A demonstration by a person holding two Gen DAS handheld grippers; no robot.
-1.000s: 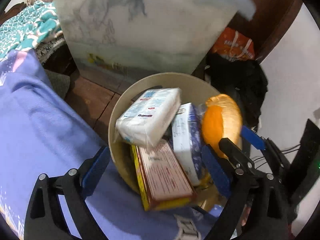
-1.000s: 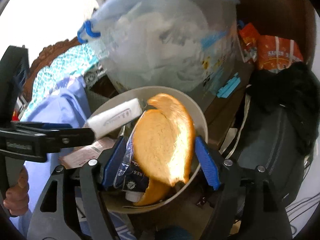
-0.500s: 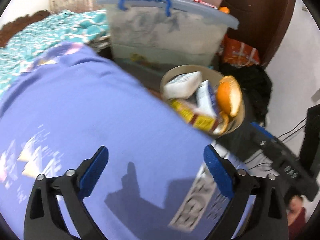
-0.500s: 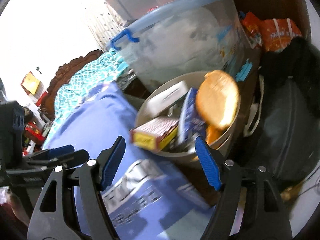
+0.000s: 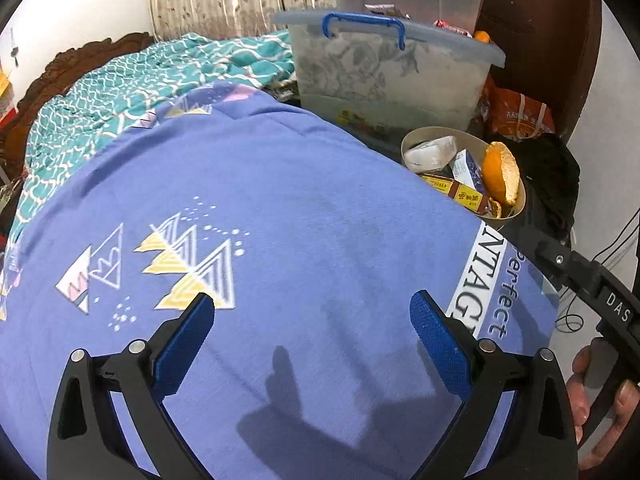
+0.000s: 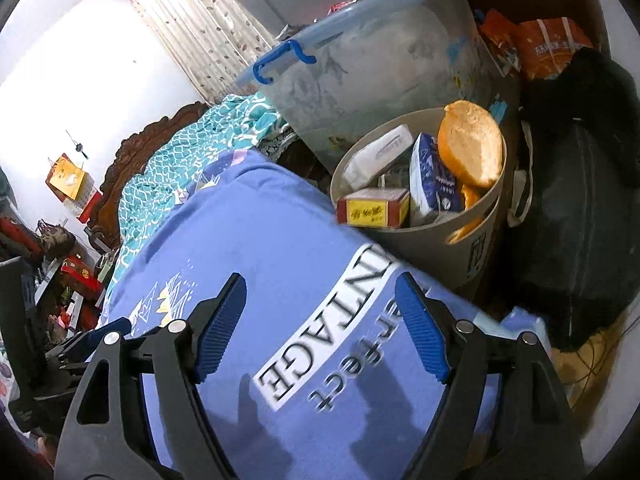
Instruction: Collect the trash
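Left gripper point(image 5: 312, 344) and right gripper point(image 6: 320, 328) both spread, empty, above blue printed bedsheet point(image 5: 280, 220); trash, including orange peel point(image 6: 472, 144), fills round beige plastic bin point(image 6: 440, 240) beside bed, so collection appears finished.

A blue printed bedcover point(image 5: 280, 240) fills the near scene, lettered along its right edge. Far left lies a teal patterned blanket point(image 5: 132, 84) against a carved wooden headboard point(image 6: 132, 152). Far centre stands a clear storage box point(image 5: 388, 76) with a blue handle point(image 5: 362, 26); orange bags point(image 6: 548, 52) and a black bag point(image 6: 576, 208) sit right.
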